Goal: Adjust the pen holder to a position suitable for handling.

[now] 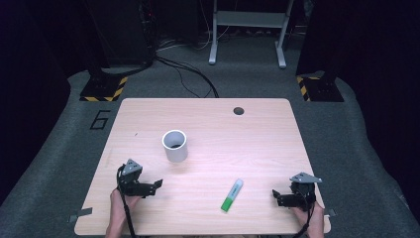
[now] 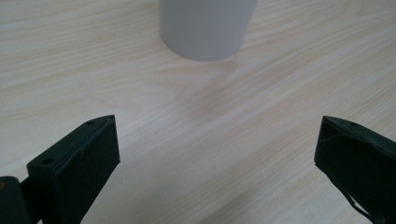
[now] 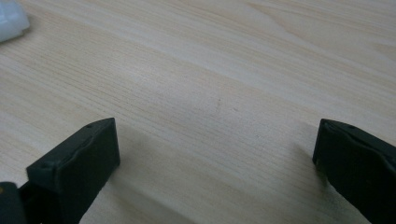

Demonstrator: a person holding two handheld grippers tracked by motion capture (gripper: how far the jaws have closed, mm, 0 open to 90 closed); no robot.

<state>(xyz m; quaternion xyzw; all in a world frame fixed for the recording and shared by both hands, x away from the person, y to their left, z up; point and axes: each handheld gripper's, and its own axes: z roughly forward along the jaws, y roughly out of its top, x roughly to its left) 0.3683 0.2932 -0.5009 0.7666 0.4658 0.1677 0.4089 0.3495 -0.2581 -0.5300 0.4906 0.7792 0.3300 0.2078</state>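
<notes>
Both my fingers spread wide, empty: marker [image 1: 232, 195] lies between them, nearer right gripper [image 1: 283, 196], long axis slanting toward cup [image 1: 175, 146]; left gripper [image 1: 151, 187] faces cup.

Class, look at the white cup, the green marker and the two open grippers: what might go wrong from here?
1. The tall white cylindrical cup stands upright and unsupported; a nudge from the left gripper might tip it.
2. The green and white marker pen lies flat on the light wooden table; it may roll or slip as the right gripper closes.
</notes>
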